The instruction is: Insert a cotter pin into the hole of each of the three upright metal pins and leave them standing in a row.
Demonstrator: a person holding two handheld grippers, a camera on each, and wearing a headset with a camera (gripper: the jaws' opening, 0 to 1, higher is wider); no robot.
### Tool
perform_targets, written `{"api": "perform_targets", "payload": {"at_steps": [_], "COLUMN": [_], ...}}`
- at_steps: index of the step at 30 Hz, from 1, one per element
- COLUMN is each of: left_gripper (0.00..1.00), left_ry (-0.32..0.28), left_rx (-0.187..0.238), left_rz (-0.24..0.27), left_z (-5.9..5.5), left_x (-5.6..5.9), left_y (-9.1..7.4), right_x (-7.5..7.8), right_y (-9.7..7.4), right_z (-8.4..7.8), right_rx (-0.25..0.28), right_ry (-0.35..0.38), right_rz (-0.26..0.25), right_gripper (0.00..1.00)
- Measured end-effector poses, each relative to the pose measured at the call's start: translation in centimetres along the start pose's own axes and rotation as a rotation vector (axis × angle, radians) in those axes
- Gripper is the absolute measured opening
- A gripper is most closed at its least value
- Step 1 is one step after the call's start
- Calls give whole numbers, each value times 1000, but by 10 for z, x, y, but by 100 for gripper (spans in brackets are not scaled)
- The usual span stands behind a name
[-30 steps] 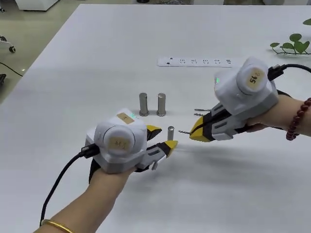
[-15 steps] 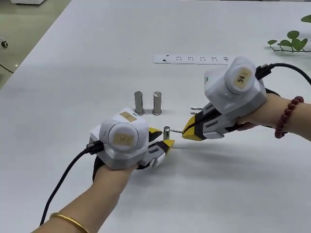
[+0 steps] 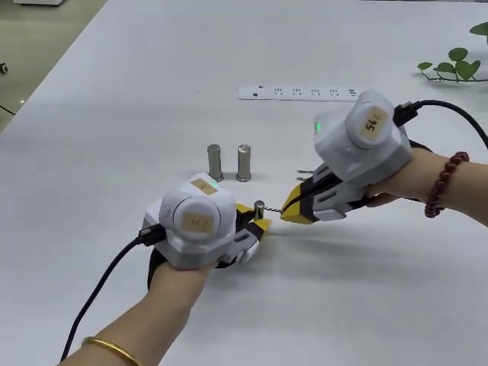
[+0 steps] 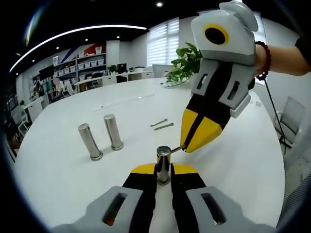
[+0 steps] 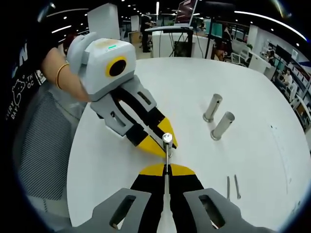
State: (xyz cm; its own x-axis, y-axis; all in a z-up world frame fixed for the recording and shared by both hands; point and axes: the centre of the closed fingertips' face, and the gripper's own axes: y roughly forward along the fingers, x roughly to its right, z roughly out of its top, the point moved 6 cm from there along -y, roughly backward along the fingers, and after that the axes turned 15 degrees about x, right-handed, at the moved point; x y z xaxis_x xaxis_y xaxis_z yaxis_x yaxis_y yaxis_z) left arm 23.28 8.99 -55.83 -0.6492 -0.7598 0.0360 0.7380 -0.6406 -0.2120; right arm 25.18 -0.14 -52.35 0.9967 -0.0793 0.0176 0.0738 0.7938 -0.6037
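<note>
Clamping shiny cylindrical metal pin (image 4: 163, 164) in left gripper (image 3: 254, 218), right gripper (image 5: 166, 169) fingers pinching thin cotter pin (image 4: 177, 148)

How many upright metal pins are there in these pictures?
3. The first pin and second pin stand free, side by side on the table; the third pin is clamped in the left gripper.

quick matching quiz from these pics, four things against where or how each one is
1 nearest silver cylindrical metal pin
2 thin steel cotter pin
3 two other silver metal pins
4 long white power strip

a standing free, upright
b flat at the white table's far side
c clamped in left gripper
d held by right gripper

Pairs: 1-c, 2-d, 3-a, 4-b
</note>
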Motion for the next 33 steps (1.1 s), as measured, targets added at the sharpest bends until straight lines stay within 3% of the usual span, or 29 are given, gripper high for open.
{"api": "perform_targets", "payload": {"at_steps": [13, 33], "left_gripper": [6, 5], "left_ry": [24, 13], "left_rx": [4, 15], "left_rz": [-11, 25], "left_z": [-1, -1], "left_x": [0, 1], "left_y": [1, 1], "right_x": [4, 4], "right_y": [1, 8], "right_z": [3, 11], "right_rx": [5, -6], "right_ry": [-20, -53], "right_rz": [0, 0], "right_gripper": [0, 0]}}
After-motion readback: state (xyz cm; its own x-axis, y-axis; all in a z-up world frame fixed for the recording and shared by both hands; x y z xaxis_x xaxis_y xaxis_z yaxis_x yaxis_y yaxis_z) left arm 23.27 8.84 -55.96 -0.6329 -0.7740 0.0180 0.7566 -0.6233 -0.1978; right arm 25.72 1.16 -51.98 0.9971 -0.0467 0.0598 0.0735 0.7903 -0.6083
